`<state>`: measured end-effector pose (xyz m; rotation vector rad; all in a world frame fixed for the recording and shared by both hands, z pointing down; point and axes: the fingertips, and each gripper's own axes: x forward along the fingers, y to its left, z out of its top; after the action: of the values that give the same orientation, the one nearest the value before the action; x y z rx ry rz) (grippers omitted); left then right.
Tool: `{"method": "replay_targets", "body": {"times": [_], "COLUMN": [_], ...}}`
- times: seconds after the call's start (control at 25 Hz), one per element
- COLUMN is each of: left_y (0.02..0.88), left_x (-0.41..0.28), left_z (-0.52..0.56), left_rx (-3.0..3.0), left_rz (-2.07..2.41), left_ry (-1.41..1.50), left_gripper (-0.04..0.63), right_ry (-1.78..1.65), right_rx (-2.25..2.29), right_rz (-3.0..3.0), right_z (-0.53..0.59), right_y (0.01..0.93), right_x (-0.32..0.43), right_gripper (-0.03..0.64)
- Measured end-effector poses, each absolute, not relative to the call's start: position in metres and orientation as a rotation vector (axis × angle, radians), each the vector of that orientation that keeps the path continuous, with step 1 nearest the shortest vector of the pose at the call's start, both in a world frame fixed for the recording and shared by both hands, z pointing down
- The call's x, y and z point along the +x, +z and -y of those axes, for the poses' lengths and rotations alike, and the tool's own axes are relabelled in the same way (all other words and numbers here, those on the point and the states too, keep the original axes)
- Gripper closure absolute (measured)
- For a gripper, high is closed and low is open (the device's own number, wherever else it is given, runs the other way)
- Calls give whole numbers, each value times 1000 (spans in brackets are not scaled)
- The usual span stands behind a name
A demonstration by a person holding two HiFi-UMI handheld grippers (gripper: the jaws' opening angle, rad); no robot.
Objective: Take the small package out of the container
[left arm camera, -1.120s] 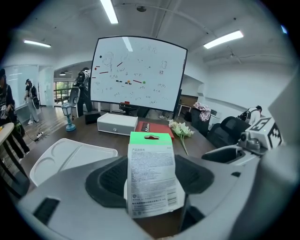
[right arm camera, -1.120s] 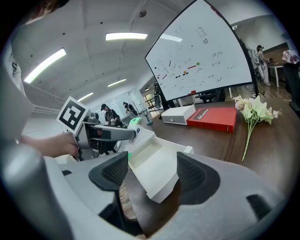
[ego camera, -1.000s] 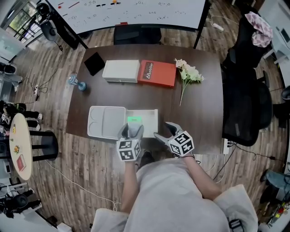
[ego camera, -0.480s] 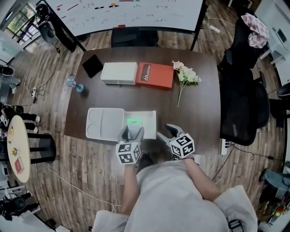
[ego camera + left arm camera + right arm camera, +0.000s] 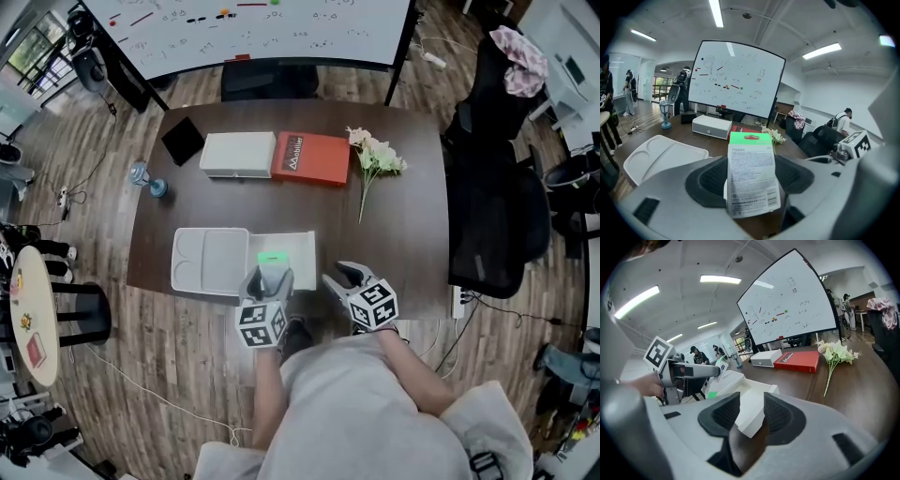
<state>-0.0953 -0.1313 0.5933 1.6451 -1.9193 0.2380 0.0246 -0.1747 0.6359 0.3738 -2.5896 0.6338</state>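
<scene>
The small package (image 5: 273,259), white with a green top, stands upright between the pads of my left gripper (image 5: 269,276), which is shut on it. It hangs over the near edge of the open white container (image 5: 300,244). In the left gripper view the package (image 5: 752,178) fills the gap of the left gripper (image 5: 752,190). My right gripper (image 5: 339,276) is just right of the container, jaws closing. In the right gripper view the container's near corner (image 5: 751,420) shows between the pads of the right gripper (image 5: 751,414), with gaps on both sides.
The container's white lid (image 5: 208,260) lies to its left. Farther back on the dark table are a white box (image 5: 237,153), a red book (image 5: 311,157), flowers (image 5: 372,161), a black tablet (image 5: 182,141) and a blue object (image 5: 146,178). A black chair (image 5: 487,216) stands at the right.
My right gripper's jaws have narrowed. My left gripper keeps its hold on the package at about the same spot over the container's near edge.
</scene>
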Motion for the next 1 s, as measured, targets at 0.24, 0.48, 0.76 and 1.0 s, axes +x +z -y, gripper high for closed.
{"method": "replay_targets", "body": {"times": [0.24,0.48,0.76,1.0], "left_y": [590,587,588,589], "left_x": [-92,-94,-96,-98], "left_z": [133,132,131,130], "left_rx": [1649,1644,1641,1629], "left_rz": [1927,1925,1925,1923], "left_ry": [232,243,248,256], "left_gripper": [288,288,288,288], "right_ry": [615,563,513,547], "right_rx": [388,476,553,576], "right_rz": [2600,2621,2635,2622], "right_z": [178,188,194,197], "right_y": [633,622,619,621], "right_x": [27,29,31,34], "right_gripper": [504,606,618,620]}}
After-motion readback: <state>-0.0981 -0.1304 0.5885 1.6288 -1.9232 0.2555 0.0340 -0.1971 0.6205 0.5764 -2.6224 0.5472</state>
